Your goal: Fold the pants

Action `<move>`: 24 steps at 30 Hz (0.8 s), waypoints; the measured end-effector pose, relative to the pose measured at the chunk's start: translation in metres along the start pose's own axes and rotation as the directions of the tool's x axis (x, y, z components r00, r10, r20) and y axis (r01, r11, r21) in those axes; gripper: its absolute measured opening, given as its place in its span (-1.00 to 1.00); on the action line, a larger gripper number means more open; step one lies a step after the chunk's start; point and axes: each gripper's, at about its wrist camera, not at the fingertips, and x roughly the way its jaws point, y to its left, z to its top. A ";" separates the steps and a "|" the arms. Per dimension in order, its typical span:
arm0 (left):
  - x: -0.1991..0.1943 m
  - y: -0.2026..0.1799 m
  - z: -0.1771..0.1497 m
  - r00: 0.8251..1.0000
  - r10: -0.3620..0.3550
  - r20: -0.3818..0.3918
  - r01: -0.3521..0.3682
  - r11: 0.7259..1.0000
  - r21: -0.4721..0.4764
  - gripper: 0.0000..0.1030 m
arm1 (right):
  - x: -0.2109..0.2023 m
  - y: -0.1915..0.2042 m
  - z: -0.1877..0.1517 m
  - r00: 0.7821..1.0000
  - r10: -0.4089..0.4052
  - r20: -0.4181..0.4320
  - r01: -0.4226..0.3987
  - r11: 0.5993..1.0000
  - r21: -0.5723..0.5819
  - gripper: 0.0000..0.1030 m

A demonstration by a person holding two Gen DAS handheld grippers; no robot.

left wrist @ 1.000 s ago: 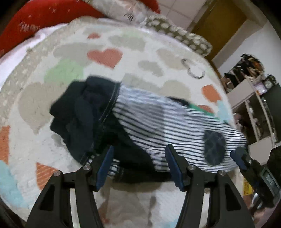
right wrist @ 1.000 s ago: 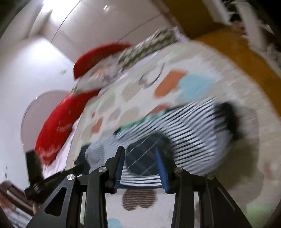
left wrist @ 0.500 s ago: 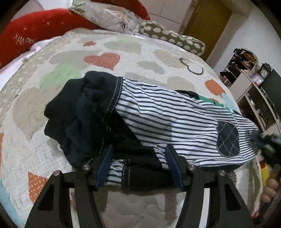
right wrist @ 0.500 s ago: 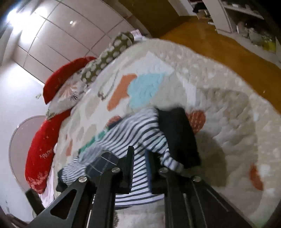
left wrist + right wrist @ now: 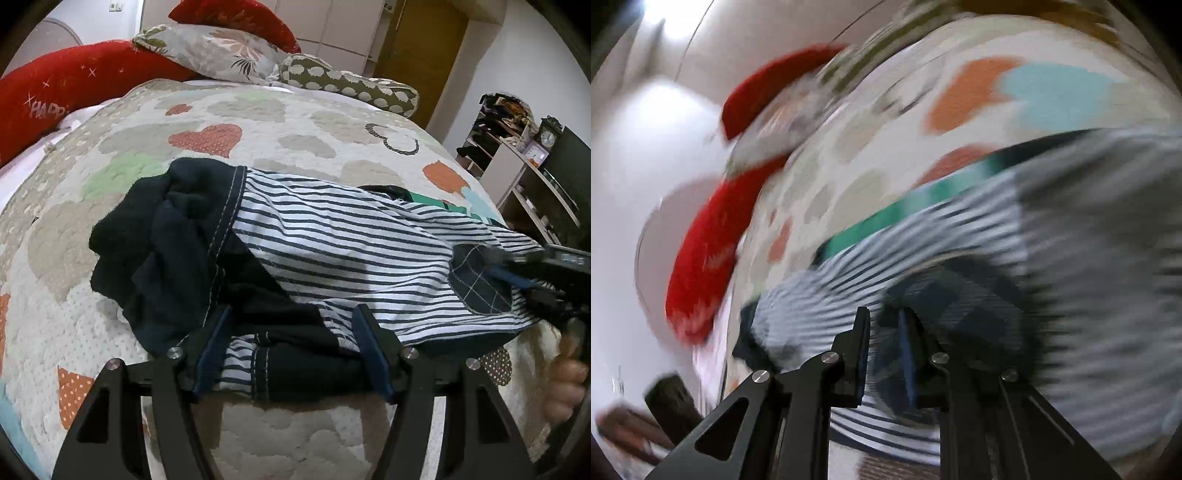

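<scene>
Striped navy-and-white pants [image 5: 351, 258] with dark navy cuffs and a checked knee patch [image 5: 480, 280] lie bunched across the heart-patterned quilt [image 5: 221, 110]. My left gripper [image 5: 291, 347] is open, its blue pads either side of the dark cuff at the near edge. My right gripper [image 5: 884, 354] is closed on the striped fabric beside the patch; that view is heavily blurred. It also shows at the right edge of the left wrist view [image 5: 546, 280], gripping the pants by the patch.
Red cushions [image 5: 55, 99], a floral pillow [image 5: 218, 55] and a spotted bolster [image 5: 351, 85] line the bed's far edge. Shelving and a clock [image 5: 550, 138] stand to the right, past the bed edge.
My right gripper has narrowed onto the striped fabric and is moving fast, swinging its view back over the pants. My left gripper has stayed open at the dark cuff.
</scene>
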 end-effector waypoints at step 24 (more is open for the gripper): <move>-0.005 -0.183 0.087 0.949 -0.168 -0.265 0.242 0.930 0.277 0.38 | -0.123 -0.075 -0.038 0.962 -0.136 0.237 0.135 0.991 0.020 -0.01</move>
